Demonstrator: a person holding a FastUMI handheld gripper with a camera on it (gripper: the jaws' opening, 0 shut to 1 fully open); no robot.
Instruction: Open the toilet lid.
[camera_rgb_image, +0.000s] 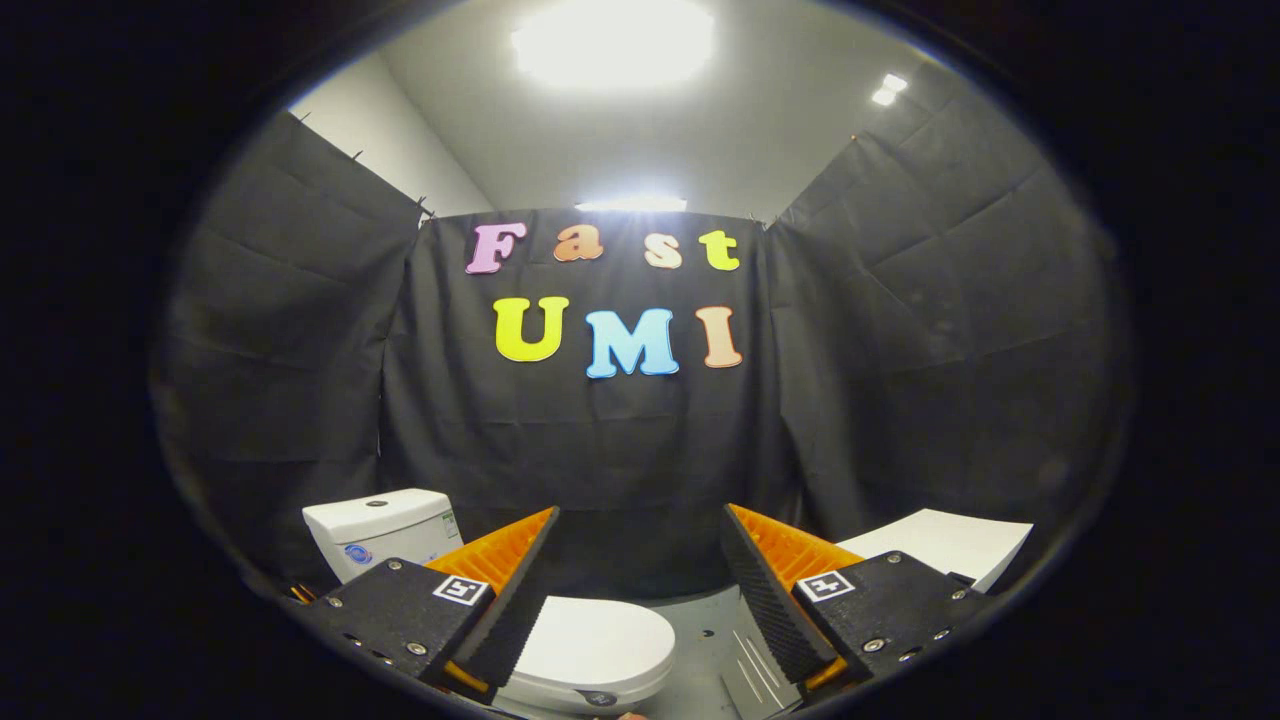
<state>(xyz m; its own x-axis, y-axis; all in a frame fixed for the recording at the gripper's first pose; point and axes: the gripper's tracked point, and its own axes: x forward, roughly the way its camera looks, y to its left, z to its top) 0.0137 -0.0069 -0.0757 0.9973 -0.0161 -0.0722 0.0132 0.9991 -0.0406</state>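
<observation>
A white toilet stands low ahead of me, its lid (598, 638) lying flat and closed over the bowl. The white cistern (385, 530) rises behind my left finger (505, 590). My gripper (640, 560) hangs above the toilet, open wide, with nothing between its orange-and-black fingers. The lid lies mostly under and just right of the left finger, partly hidden by it. The right finger (770, 590) stands over the grey floor beside the bowl.
A white flat panel (945, 545) lies behind the right finger. Grey floor (705, 625) with a small metal grating (750, 670) shows to the right of the bowl. Black cloth walls close the booth on three sides.
</observation>
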